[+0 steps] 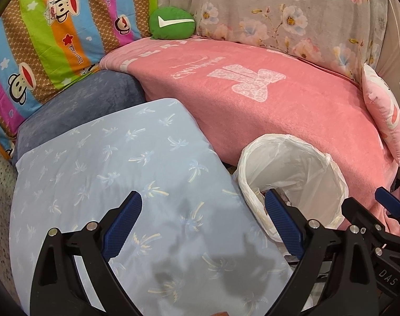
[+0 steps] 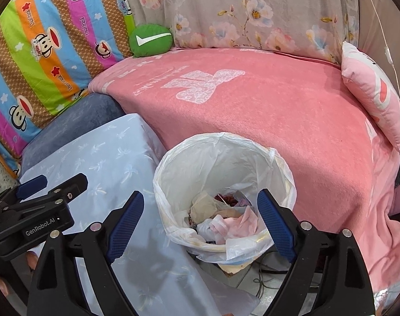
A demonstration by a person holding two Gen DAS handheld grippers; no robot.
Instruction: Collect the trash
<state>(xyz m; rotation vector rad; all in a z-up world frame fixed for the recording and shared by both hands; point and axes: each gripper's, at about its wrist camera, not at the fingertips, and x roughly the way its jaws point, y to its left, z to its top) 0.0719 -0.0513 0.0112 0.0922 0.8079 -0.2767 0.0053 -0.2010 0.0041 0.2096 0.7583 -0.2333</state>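
Both grippers are spread wide and hold nothing: the left gripper [image 1: 202, 223] hangs over the blue pillow [image 1: 115, 173] at lower left of its frame, the right gripper [image 2: 201, 223] straddles the mouth of the bin [image 2: 223, 192] at lower centre of its own.

Judged from how things lie, the collecting looks largely done. Crumpled tissues and wrappers [image 2: 221, 218] sit in the bottom of the lined bin, and going left to right across both views, over the striped monkey quilt [image 1: 42, 39], the green cushion [image 1: 172, 23], the pink blanket [image 1: 265, 97] and the pink pillow [image 1: 384, 115], no loose litter shows. Whether anything is left outside the frames cannot be told.

From the left wrist, the bin [image 1: 292, 181] sits at lower right and only its white liner and rim show, its contents mostly hidden behind a finger; the right gripper's tip pokes in at the far right edge. Only the right wrist looks straight down into the bin, and it alone shows the floor with cables below it, plus the left gripper's body at lower left.
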